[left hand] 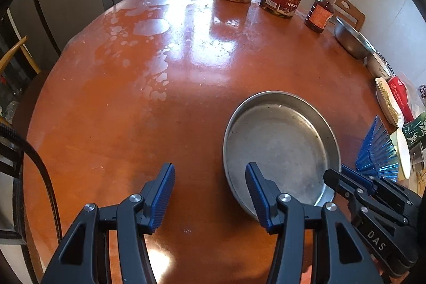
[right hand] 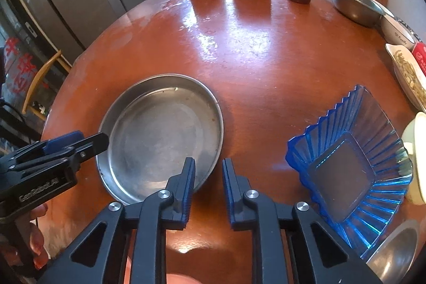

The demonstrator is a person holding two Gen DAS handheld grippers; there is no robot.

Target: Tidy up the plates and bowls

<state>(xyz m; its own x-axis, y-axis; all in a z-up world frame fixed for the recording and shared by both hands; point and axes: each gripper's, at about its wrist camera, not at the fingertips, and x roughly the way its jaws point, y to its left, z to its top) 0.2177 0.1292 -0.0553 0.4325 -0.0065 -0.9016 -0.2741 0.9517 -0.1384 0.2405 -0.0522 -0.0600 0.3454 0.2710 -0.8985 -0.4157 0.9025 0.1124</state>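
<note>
The round red-brown table (right hand: 239,49) fills most of what there is to see, glossy and streaked with pale smears, and the things to be sorted sit toward its near and right-hand sides. Biggest of them is the shallow steel plate (right hand: 162,135), lying flat and empty near the front edge; just to its right, apart from it, sits the blue ribbed glass dish (right hand: 354,164), and further back along the right rim stand a deep steel bowl (right hand: 354,4) and a white patterned bowl (right hand: 396,31), close together. Three jars and bottles line the far edge, out of the way. The left tongs (left hand: 210,193) stand about half open with nothing between them, straddling the plate's near-left rim, one finger over the bare table and the other over the plate's floor. The right tongs (right hand: 209,185) are nearly closed, only a narrow gap left, at the plate's near-right rim; from here I can't be sure whether the pads pinch the rim or just sit beside it, though the gap looks empty. I'd judge this as the start of picking up the steel plate with both hands. Next the left tongs need to close on the rim, and both must lift evenly, since the thin lip could slip, before carrying it toward the other dishes.
</note>
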